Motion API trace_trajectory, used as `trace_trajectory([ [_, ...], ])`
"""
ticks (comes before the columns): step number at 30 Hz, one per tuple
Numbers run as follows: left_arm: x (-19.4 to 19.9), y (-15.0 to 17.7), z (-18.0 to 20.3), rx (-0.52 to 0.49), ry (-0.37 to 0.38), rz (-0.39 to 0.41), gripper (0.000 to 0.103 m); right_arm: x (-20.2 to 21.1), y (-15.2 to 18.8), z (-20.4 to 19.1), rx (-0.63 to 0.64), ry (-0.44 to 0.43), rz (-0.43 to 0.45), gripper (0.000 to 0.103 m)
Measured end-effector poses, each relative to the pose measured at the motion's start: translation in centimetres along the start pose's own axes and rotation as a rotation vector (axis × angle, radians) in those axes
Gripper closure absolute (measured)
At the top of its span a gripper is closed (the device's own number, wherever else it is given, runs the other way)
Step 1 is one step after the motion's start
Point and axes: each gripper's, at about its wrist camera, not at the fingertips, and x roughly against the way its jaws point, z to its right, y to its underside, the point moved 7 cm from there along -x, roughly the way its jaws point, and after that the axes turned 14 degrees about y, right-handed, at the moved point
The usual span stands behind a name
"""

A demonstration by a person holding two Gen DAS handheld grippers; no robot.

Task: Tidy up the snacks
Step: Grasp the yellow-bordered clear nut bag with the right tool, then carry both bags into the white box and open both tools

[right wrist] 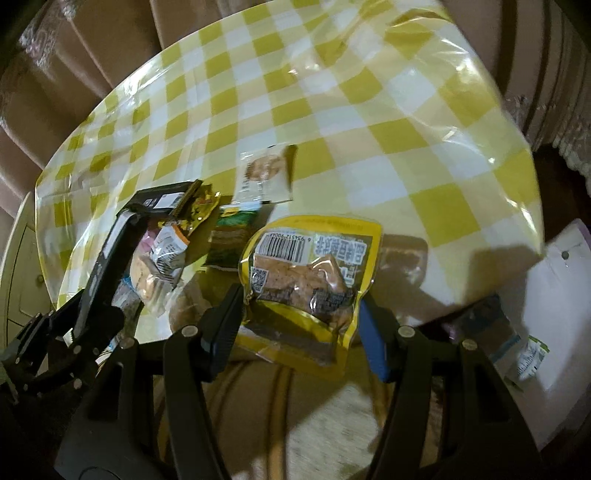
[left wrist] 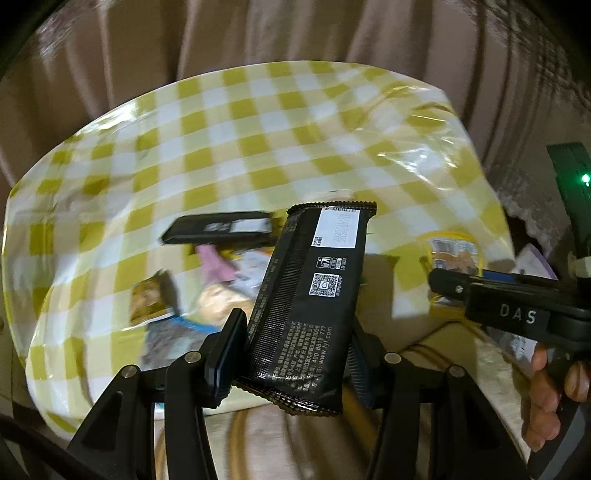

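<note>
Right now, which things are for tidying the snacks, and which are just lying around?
For the job:
- black snack bar in the left tongs
- yellow snack packet in the right tongs
- pile of snacks on the table

Just lying about:
- checked tablecloth
- curtain
- white board

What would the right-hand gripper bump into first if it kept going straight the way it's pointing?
The right gripper is already clamped on a yellow snack packet. Straight ahead, that packet would probably meet the checked tablecloth first, near the table's edge, right of the loose snack pile. Depth is hard to judge.
</note>
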Motion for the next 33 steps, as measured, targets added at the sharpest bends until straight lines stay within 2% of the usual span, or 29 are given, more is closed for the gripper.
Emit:
trace_trajectory([
  [9,-1.3,-1.3,6.5,-0.124,0.073,-0.016,0.051,1.2,0.6,5.9,-0.084,0.033,0.008,0.04],
  [18,-3.7,-1.9,14.7,-0.293,0.179,-0.063,0.051,1.0,2.2,14.3,-0.201,0.129,-0.009,0.04],
  [25,-6.6,-1.4,20.8,-0.402,0.314,-0.155,0.051,0.5,3.6,20.6,-0.283,0.204,-0.033,0.04],
  [33,-9.3,-0.9,25.5,-0.494,0.392,-0.232,0.051,-0.2,4.8,26.0,-0.364,0.259,-0.063,0.04],
])
